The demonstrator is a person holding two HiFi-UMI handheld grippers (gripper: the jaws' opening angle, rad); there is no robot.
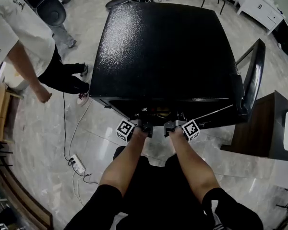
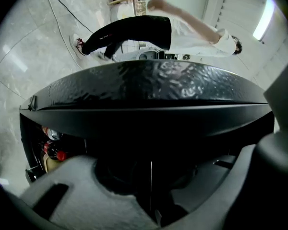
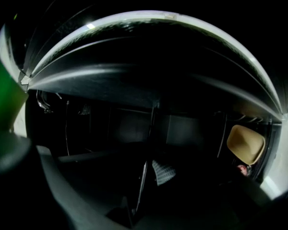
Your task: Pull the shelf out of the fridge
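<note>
- Head view: looking steeply down on the black fridge [image 1: 163,51], door [image 1: 252,75] swung open at its right side. Side by side and level, left gripper [image 1: 145,125] and right gripper [image 1: 173,125] pushed into the fridge's open front, just under its top edge. Off the fridge's left side, well apart, a person [image 1: 24,42] standing; on the floor before the fridge's left corner, a power strip [image 1: 77,165].
- Left gripper view: inside the fridge, under the lip of its top. Jaws partly drawn together about a thin pale strip, judged to be the front of the shelf [image 2: 151,186], still seated within the fridge; dark gaps beside the strip, so apparently not clamped yet. Red-capped bottles [image 2: 53,150] near the fridge's left inner wall.
- Right gripper view: very dark. Jaws partway together here as well, a like pale strip between them; too dim to tell whether the pads press on it. Tan object [image 3: 246,143] by the fridge's right inner wall.
- Likely trouble: pulling before both pairs of pads bite, hence slipping off the thin edge. Pulling harder on one side, hence skewing and jamming against the fridge's walls. Hauling fast or tipping, hence anything resting on top sliding off.
</note>
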